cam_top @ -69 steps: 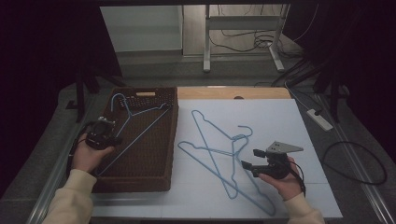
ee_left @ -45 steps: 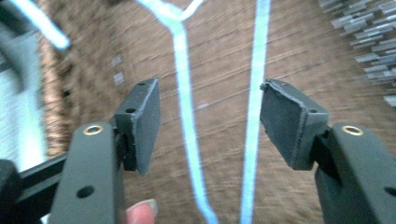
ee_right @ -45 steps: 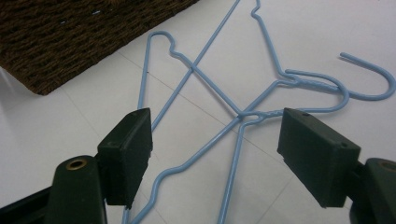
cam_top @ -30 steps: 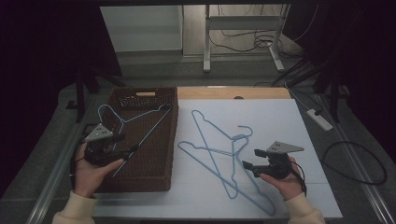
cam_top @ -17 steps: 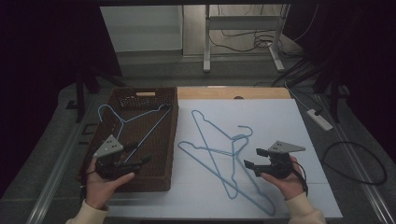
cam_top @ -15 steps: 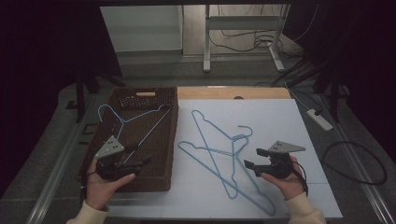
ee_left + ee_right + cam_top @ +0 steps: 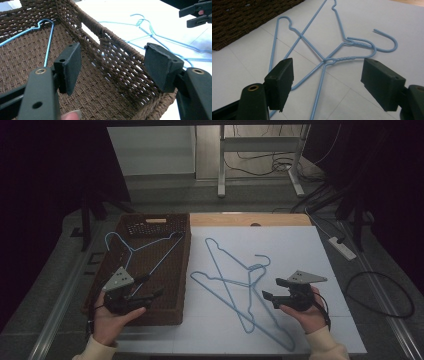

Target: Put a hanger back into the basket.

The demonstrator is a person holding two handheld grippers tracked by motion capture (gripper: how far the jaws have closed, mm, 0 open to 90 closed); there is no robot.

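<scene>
Over basket (image 7: 184, 270) near corner: left claw (image 7: 150, 295) gaping, empty | right claw (image 7: 266, 296) gaping beside hangers (image 7: 235, 275)

A: How many blue wire hangers do you count?

B: Three. One hanger (image 7: 145, 251) lies in the brown woven basket (image 7: 177, 312), and two crossed hangers (image 7: 235, 280) lie on the white table sheet (image 7: 300, 245) just beside the basket.

A: And baskets?

B: One basket.

A: Grippers?

B: Two. The left gripper (image 7: 145, 296) is over the basket's near end, and the right gripper (image 7: 268, 294) is well apart from the basket, past the crossed hangers.
</scene>
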